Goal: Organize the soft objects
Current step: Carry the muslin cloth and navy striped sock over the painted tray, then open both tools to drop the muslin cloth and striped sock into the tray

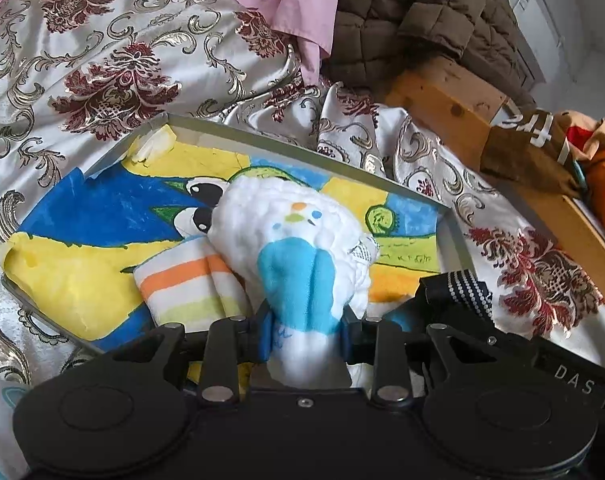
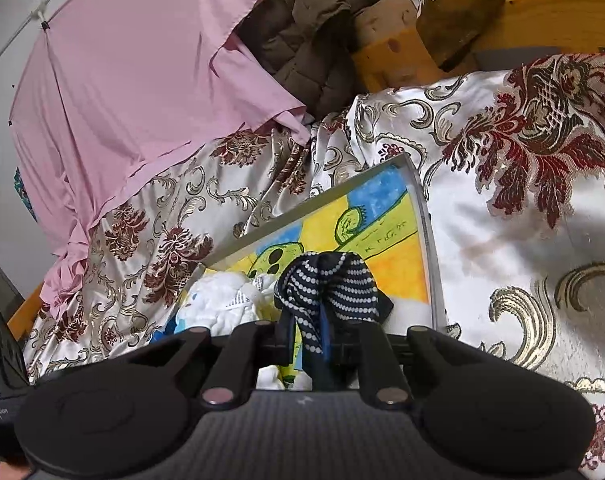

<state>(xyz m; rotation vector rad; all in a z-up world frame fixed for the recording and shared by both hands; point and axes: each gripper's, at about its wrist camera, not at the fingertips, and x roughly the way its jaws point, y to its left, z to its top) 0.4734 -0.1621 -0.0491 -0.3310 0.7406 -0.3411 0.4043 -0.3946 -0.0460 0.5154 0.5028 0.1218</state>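
Note:
A shallow grey tray (image 1: 262,136) lined with a yellow and blue painted picture lies on the bed. My left gripper (image 1: 305,336) is shut on a bunched white cloth with a blue patch (image 1: 294,248), which hangs low over the tray's middle. A folded cloth with orange and green stripes (image 1: 182,284) lies in the tray just left of it. My right gripper (image 2: 310,346) is shut on a navy cloth with white dots (image 2: 326,280), held over the tray's near right part (image 2: 428,240). The white cloth (image 2: 218,300) shows to its left.
A satin bedspread with red and gold ornaments (image 1: 102,60) surrounds the tray. A pink sheet (image 2: 122,80) and a brown quilted jacket (image 1: 402,20) lie behind it. A wooden bed frame (image 1: 442,100) runs along the right, with a pile of clothes (image 1: 582,152) on it.

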